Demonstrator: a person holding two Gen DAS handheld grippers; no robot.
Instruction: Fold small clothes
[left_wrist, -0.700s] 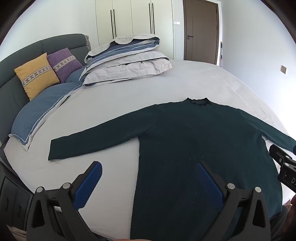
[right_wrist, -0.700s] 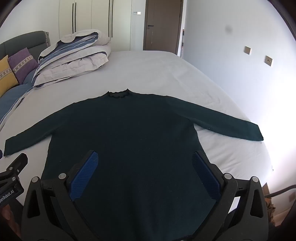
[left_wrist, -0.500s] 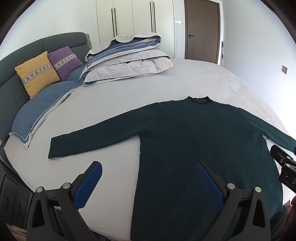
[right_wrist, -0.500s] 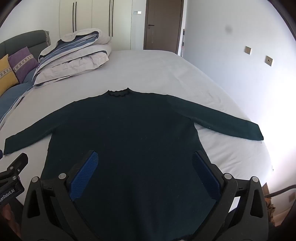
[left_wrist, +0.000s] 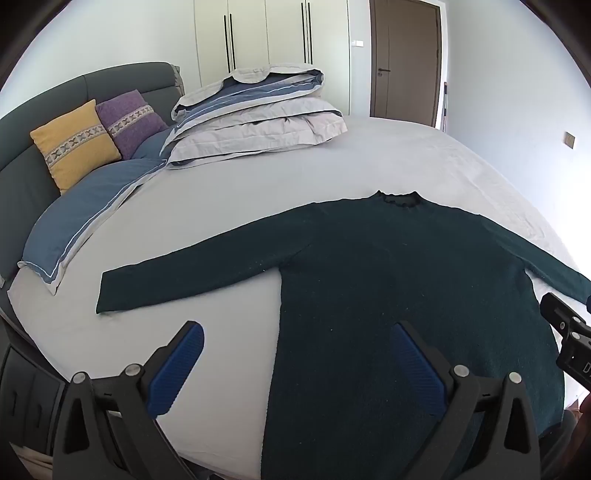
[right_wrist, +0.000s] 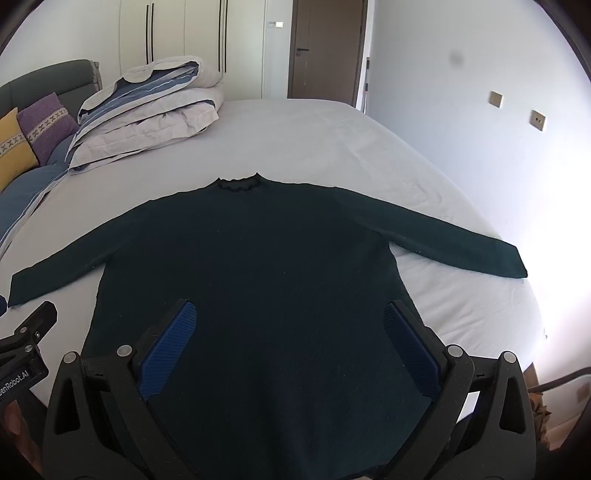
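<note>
Hidden: the sweater (left_wrist: 406, 295) hem is running out of view under both grippers; in the left wrist view its right cuff is cut off at 3 o'clock.
Hard to make out: the knit is so dark that no folds are showing on it.
Sweater: it is lying flat on the bed (right_wrist: 332, 140), collar at 12 o'clock, sleeves spreading toward 9 and 3 o'clock.
Left gripper (left_wrist: 295, 369): it is hovering above the sweater's left edge, jaws gaping wide, holding nothing.
Right gripper (right_wrist: 288, 347): it is hanging over the sweater's lower body, jaws spread wide, gripping nothing.
Behind: a folded duvet (left_wrist: 258, 118) is sitting at 11 o'clock, beside a yellow cushion (left_wrist: 74, 144) and a purple cushion (left_wrist: 129, 122).
</note>
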